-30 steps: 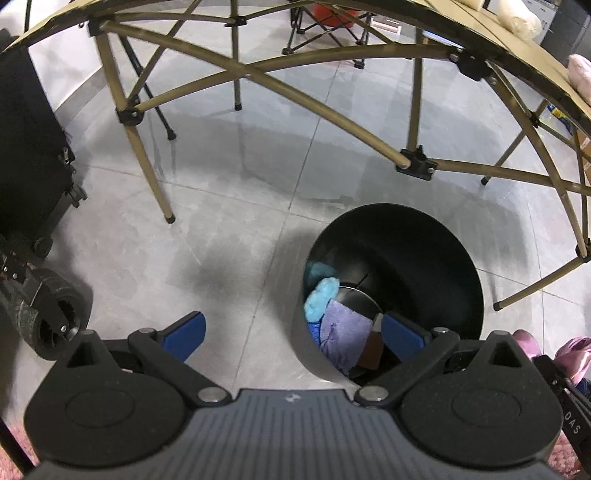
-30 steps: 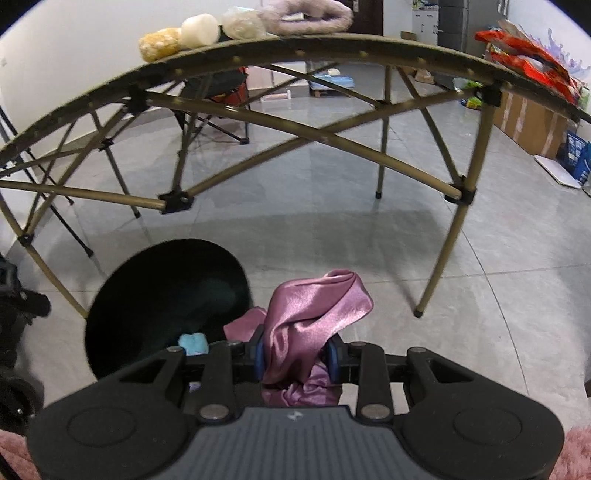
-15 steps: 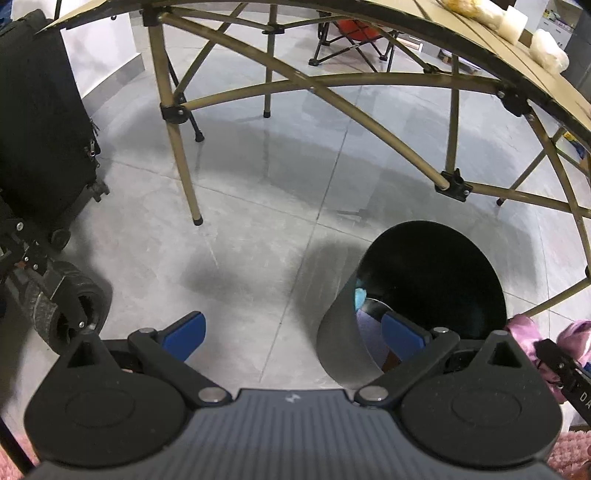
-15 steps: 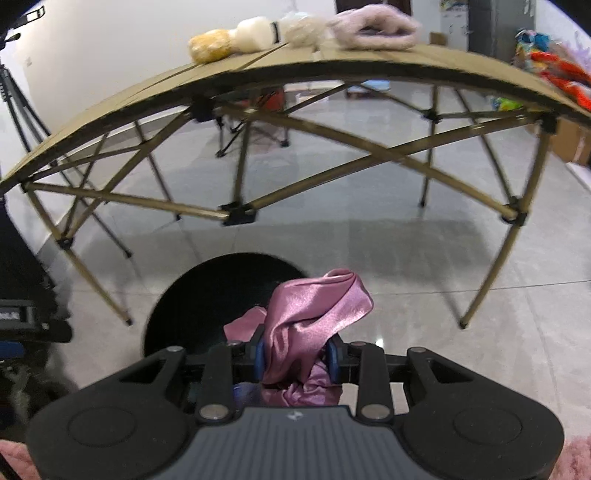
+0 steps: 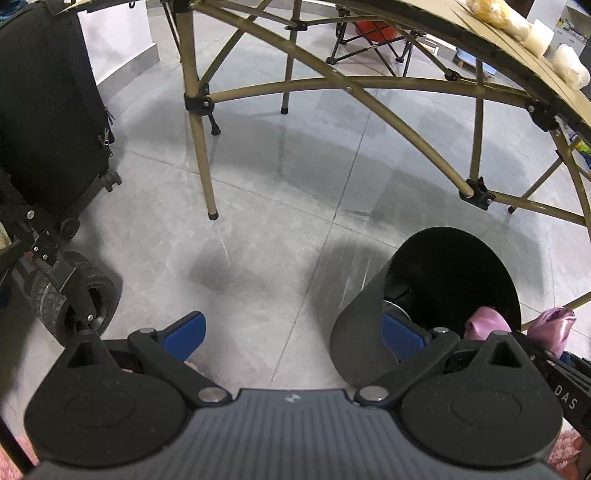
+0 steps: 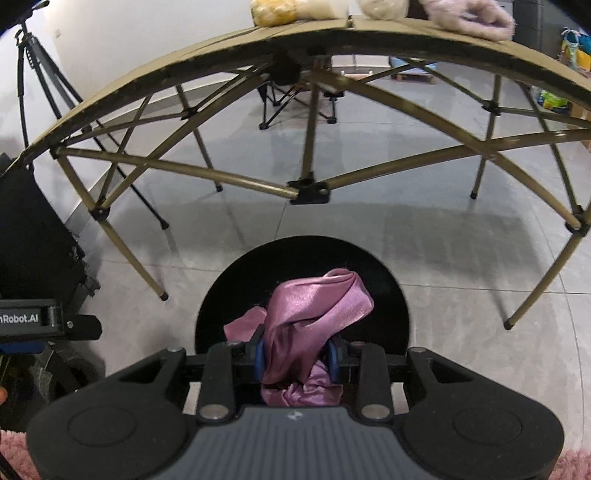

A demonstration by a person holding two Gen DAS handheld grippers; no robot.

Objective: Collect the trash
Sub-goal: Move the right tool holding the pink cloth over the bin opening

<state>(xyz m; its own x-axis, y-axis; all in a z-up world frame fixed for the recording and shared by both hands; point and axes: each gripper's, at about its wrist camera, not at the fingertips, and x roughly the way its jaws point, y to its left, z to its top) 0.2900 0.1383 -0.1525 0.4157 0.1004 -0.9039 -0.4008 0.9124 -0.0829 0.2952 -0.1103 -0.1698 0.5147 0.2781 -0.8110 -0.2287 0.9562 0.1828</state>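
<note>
Pink satin cloth [image 6: 310,317] pinched in the right gripper [image 6: 297,356] fingers, hanging over the black bin [image 6: 391,295], not yet dropped. Left gripper [image 5: 291,330] open, empty. More items [image 6: 469,14] wait on the counter [image 6: 147,81].

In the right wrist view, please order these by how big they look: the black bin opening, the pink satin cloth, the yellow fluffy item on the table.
1. Black bin opening, largest.
2. Pink satin cloth, though nearness to the camera enlarges it.
3. Yellow fluffy item, smallest, but far away and cut off by the frame edge.

Left claw [image 5: 291,334] agape, right claw [image 6: 297,356] clamped.
</note>
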